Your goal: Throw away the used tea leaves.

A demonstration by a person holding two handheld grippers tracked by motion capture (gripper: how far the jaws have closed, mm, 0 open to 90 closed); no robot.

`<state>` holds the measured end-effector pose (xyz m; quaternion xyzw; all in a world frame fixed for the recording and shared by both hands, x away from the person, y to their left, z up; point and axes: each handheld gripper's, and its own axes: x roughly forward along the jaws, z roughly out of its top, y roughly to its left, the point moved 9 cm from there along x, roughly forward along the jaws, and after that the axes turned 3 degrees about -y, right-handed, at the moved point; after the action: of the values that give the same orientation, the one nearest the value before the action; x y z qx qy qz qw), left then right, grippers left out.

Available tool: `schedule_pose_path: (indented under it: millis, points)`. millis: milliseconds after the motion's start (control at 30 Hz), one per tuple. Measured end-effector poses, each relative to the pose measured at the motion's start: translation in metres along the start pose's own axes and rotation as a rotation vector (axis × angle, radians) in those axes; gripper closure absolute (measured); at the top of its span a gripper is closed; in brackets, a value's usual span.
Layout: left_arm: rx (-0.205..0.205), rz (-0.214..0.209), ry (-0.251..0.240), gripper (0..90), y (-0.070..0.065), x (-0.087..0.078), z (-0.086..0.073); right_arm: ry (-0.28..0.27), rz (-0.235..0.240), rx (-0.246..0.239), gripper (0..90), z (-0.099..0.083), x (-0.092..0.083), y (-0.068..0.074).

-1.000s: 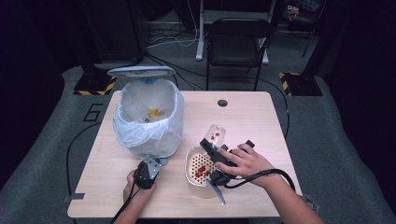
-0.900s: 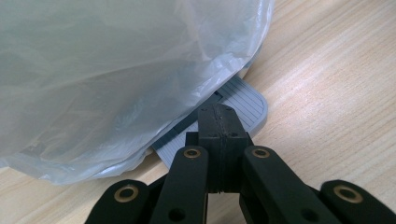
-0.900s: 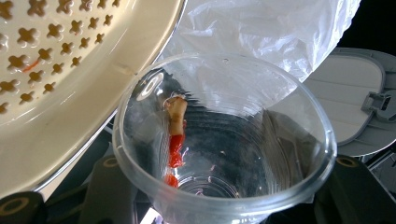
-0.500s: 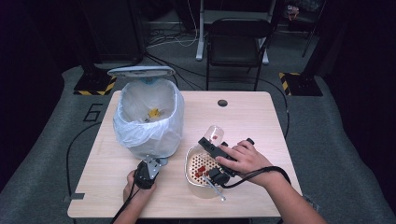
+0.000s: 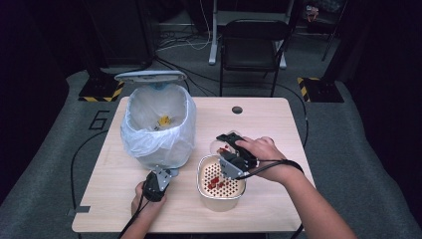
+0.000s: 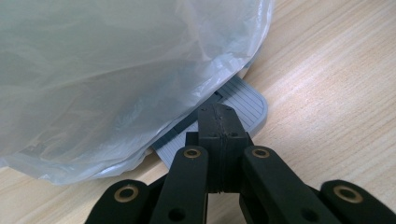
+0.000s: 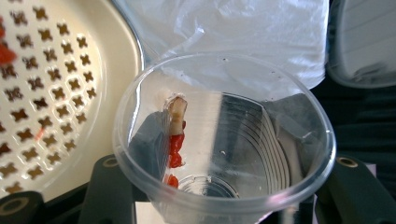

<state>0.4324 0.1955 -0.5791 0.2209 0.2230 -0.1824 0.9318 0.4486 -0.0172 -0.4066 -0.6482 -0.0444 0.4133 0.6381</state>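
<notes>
A clear plastic cup (image 7: 224,140) lies tilted between the black fingers (image 7: 107,186) of my right gripper (image 5: 225,142), which is shut on it. Red scraps (image 7: 175,144) cling to the cup's inner wall. The cup hangs over the far rim of a cream perforated strainer bowl (image 5: 220,196) that holds more red bits (image 5: 215,180). My left gripper (image 6: 217,121) is shut with nothing between its jaws, and its tip rests on the grey pedal (image 6: 243,100) of a bin (image 5: 159,124). The bin has a white bag as a liner, and its lid (image 5: 149,75) stands up.
The bin's bag (image 6: 116,70) bulges over the pedal, close above my left gripper (image 5: 161,177). A yellow scrap (image 5: 163,120) lies inside the bin. A round cable hole (image 5: 237,109) marks the table's far side. A dark chair (image 5: 251,45) stands beyond the table.
My right gripper has risen with the cup and shifted a little left, over the strainer's far rim. The left hand and the bin have not moved.
</notes>
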Motion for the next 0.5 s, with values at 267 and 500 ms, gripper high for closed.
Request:
schedule_pose_path:
  millis: [267,500]
  points:
    - [-0.005,0.007,-0.009,90.0,0.000,0.001,0.001,-0.031,0.105,0.246,42.7,-0.012,0.005,-0.013]
    - [-0.007,0.006,-0.009,90.0,0.000,0.001,0.001,-0.078,0.177,0.463,42.7,-0.020,0.013,-0.024]
